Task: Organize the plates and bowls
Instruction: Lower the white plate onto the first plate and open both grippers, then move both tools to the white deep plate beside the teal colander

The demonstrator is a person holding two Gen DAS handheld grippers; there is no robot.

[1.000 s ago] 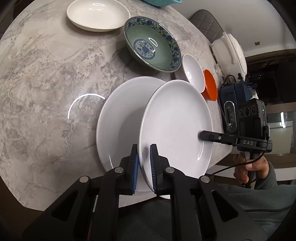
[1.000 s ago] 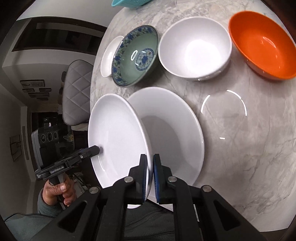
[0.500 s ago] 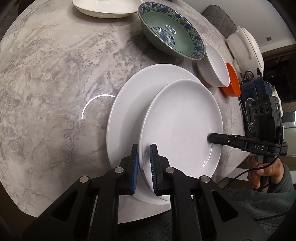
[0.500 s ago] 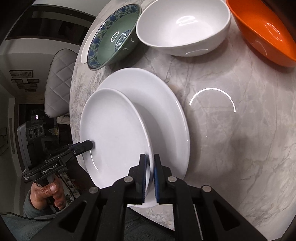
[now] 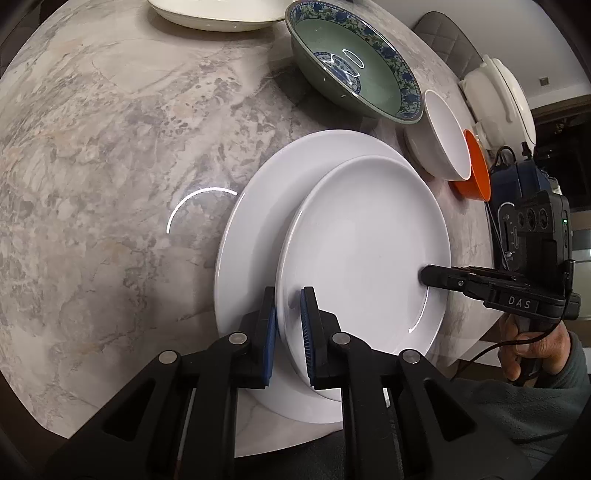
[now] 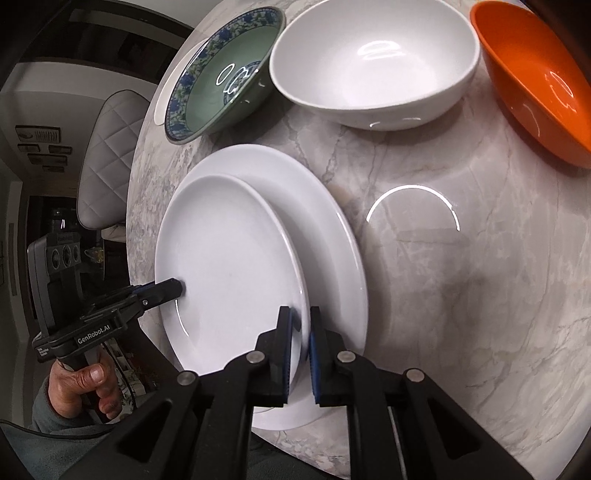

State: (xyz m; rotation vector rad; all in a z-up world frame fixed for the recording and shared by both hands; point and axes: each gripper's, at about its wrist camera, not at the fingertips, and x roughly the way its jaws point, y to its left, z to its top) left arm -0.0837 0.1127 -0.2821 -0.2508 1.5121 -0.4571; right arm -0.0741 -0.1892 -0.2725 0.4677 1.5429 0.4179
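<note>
A small white plate (image 5: 365, 251) lies almost flat on a larger white plate (image 5: 255, 236) on the marble table. My left gripper (image 5: 288, 325) is shut on the small plate's near rim. My right gripper (image 6: 300, 332) is shut on the opposite rim of the same small plate (image 6: 229, 266), over the larger plate (image 6: 332, 229). Each gripper shows in the other's view: the right gripper (image 5: 428, 277) and the left gripper (image 6: 173, 288). A green and blue patterned bowl (image 5: 354, 62), a white bowl (image 5: 447, 140) and an orange bowl (image 5: 476, 166) stand beyond.
A cream plate (image 5: 214, 14) sits at the far table edge. A white lidded pot (image 5: 498, 96) stands past the bowls. The table edge (image 5: 258, 446) is close under the plates. A grey quilted chair (image 6: 107, 147) stands beside the table.
Both grippers have lowered the small plate from a steep tilt to almost flat on the larger plate. The gap between the two plates has closed.
</note>
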